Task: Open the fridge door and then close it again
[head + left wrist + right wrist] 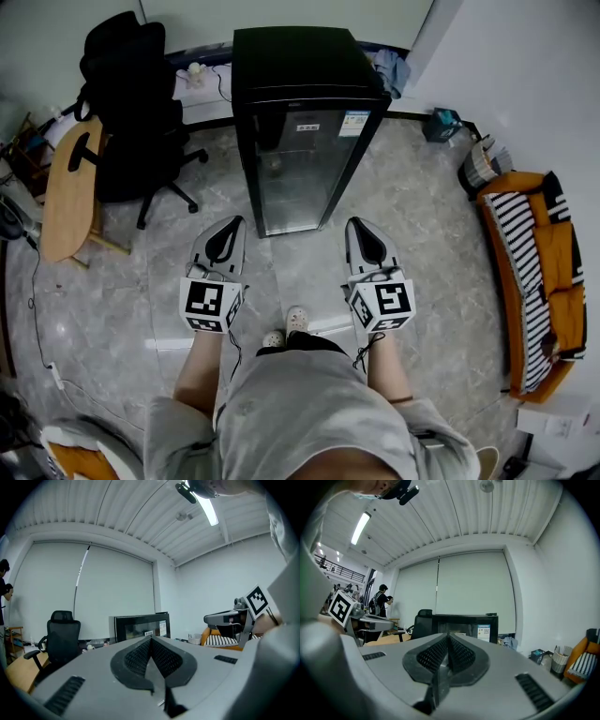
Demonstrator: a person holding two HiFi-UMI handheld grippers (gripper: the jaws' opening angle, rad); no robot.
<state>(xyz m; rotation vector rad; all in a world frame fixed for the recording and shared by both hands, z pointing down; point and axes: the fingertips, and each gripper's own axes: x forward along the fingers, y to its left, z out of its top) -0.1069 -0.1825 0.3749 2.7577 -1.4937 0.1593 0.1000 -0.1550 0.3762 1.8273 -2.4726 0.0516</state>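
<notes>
A tall black fridge (305,122) with a glass door (302,173) stands against the far wall, door closed; it also shows as the fridge (140,626) and the fridge (466,624) straight ahead in both gripper views. My left gripper (228,223) is held level in front of the fridge's lower left, shut with nothing in it, a short way off the door. My right gripper (360,225) hangs level at the fridge's lower right, jaws pressed together and empty. Their tips show as the left gripper (150,639) and the right gripper (448,636).
A black office chair (131,103) and a wooden table (70,187) stand left of the fridge. An orange striped sofa (539,281) lines the right wall, with a small bin (444,124) and a basket (485,161) near it. A person (382,603) stands far off.
</notes>
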